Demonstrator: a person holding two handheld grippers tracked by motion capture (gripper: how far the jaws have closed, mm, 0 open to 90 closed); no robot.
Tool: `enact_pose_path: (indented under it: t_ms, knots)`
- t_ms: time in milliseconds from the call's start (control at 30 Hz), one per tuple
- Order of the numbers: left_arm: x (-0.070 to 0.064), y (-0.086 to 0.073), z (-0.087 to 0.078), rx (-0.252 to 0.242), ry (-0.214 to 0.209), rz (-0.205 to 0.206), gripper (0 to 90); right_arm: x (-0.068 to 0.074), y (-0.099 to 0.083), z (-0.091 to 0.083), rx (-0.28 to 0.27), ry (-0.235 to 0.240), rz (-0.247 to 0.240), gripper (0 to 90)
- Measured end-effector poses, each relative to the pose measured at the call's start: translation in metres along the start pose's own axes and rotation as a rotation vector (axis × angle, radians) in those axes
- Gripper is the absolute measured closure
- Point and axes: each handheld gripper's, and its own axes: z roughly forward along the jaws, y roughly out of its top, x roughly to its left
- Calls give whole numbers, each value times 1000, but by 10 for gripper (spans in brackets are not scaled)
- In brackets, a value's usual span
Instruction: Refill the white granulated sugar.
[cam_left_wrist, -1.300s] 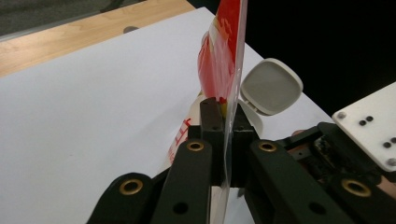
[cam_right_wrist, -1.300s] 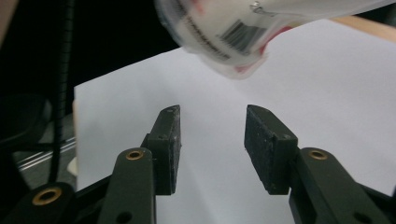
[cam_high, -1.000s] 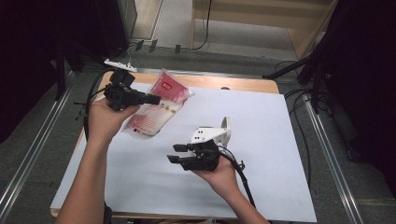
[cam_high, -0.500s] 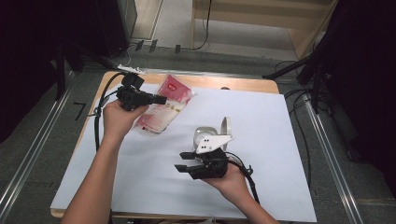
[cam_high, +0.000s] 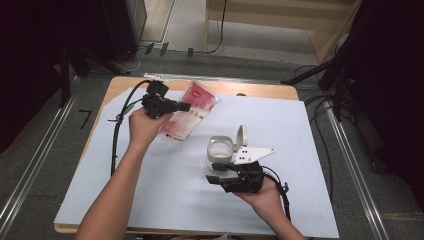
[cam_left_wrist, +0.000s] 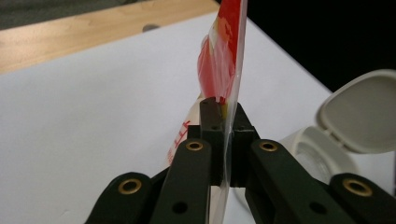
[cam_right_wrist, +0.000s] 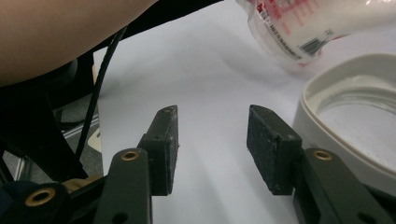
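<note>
A clear plastic bag (cam_high: 192, 114) with red print and white contents hangs tilted from my left gripper (cam_high: 183, 106), which is shut on its edge above the paper. In the left gripper view the jaws pinch the bag's film (cam_left_wrist: 227, 70), with my left gripper (cam_left_wrist: 225, 135) closed flat on it. A white container (cam_high: 220, 148) with its flip lid (cam_high: 241, 135) raised stands at mid-table, just right of the bag's lower end. My right gripper (cam_high: 211, 173) is open, low beside the container's near side. In the right gripper view its pads (cam_right_wrist: 166, 140) are apart with nothing between them, the container rim (cam_right_wrist: 327, 126) at right.
White paper (cam_high: 300, 200) covers most of the wooden table (cam_high: 260, 90). The person's left forearm (cam_high: 115, 190) crosses the left half, its cable (cam_high: 117, 130) looping beside it. Metal rails (cam_high: 350, 165) run along both table sides.
My left gripper has carried the bag to the right, closer to the open container. The right gripper has shifted slightly right and nearer, staying open.
</note>
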Motion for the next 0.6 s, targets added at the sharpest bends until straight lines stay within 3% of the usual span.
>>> enact_pose_path:
  t_ms: [100,467,600]
  knots:
    - [4,-3,2,-21,-25,-10,895,-2,-3,-2,7,-13,6,545]
    - [7,-14,-14,-7,-33,-7,882,-3,-8,-6,19,-38,11,545]
    - [4,-21,-19,2,-28,30,875,-4,-8,-7,18,-48,6,545]
